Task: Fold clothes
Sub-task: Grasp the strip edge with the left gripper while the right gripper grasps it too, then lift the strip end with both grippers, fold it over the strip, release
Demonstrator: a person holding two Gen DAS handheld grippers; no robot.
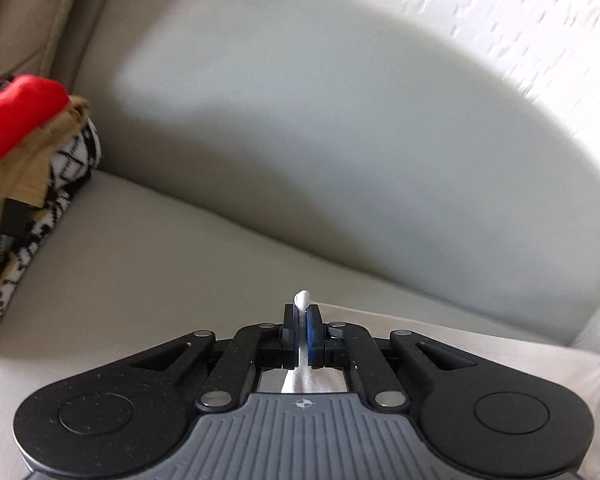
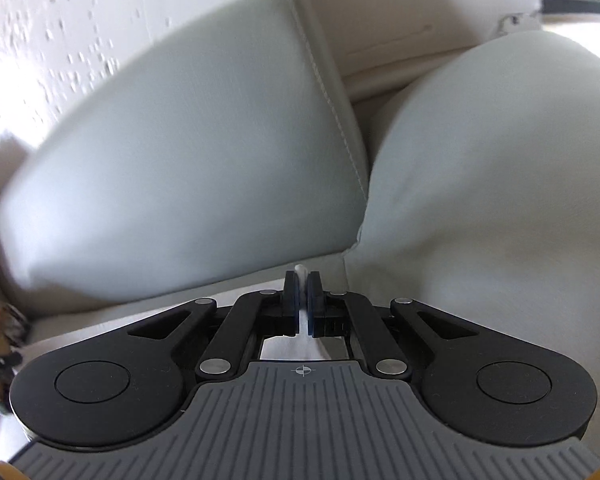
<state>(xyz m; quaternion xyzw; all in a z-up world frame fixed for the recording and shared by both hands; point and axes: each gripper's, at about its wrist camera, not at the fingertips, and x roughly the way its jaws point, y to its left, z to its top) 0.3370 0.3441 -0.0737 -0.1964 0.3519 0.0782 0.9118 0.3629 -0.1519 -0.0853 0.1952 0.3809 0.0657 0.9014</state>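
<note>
1. Tongs on the left (image 1: pixel 302 312) sit low in the middle of the left view, pinched tight on a fold of white cloth (image 1: pixel 301 300); a small nub of it pokes out past the tips, and more of it runs back between the pads toward the camera.
2. The cloth spreads flat to the lower right of that view, lying on the sofa seat (image 1: pixel 140 264).
3. Right tongs (image 2: pixel 302 280) are likewise closed, low in the middle of the right view, with a white tip of the same cloth (image 2: pixel 300 269) showing between the tips and white fabric visible under the linkage.
4. A pale grey back cushion (image 1: pixel 320 140) fills the middle of the left view; in the right view two such cushions meet just above the tongs.
5. At the left edge of the left view lies a pile of clothes (image 1: pixel 40 168): a red piece on top, a tan one under it, and a black-and-white patterned one below, resting on the seat against the cushion.
6. A white textured wall (image 1: pixel 520 12) shows in the upper right of the left view, blurred.
</note>
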